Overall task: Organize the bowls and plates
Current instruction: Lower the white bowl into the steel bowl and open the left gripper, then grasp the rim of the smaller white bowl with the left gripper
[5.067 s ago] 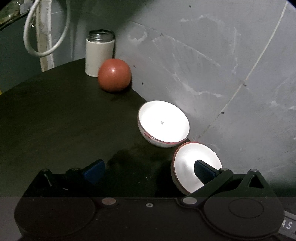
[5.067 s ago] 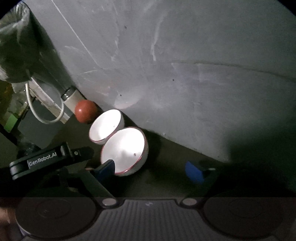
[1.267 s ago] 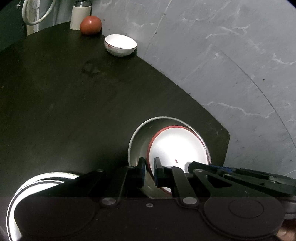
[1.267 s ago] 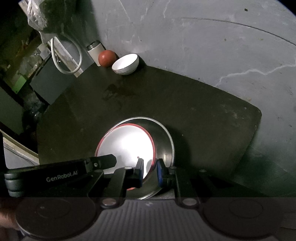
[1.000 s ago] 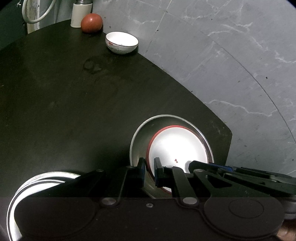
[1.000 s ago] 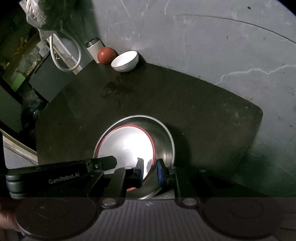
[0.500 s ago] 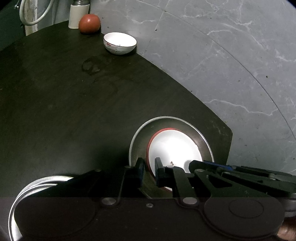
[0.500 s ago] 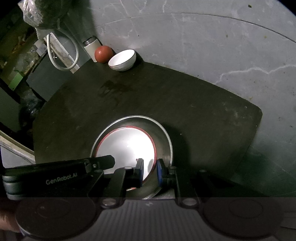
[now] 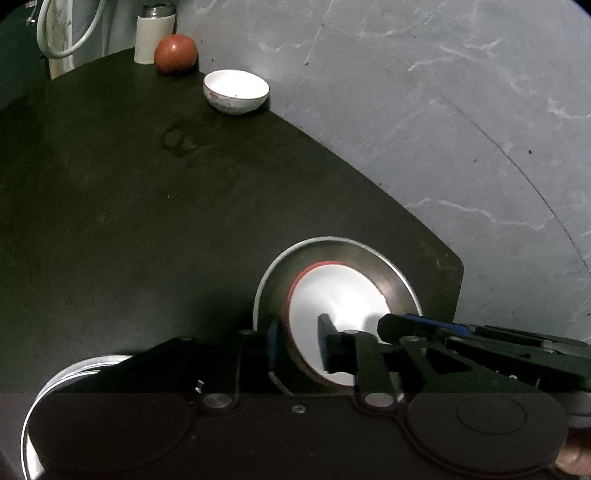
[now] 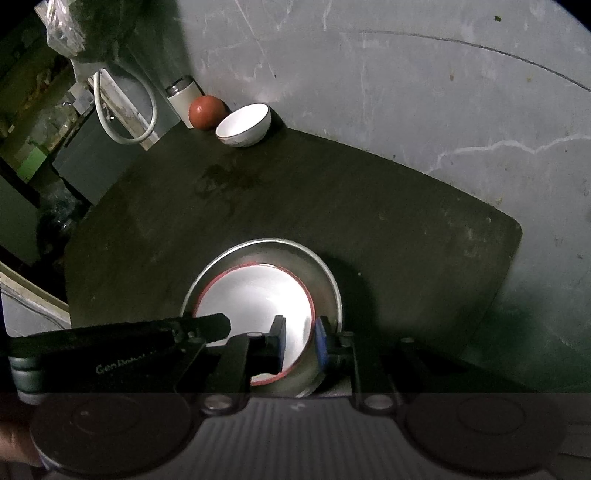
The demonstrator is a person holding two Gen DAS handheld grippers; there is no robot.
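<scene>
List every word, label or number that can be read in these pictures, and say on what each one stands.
"GenRobot" stands in pale letters on the left gripper, on its black side seen from the right wrist; the letters after it are cut off and unreadable.
The white canister and the small white bowl show no readable text.

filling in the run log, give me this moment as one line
step: release red-rimmed bowl in metal plate | left gripper: jaws just opening, astride rim | right gripper: same | second bowl: far edge
</scene>
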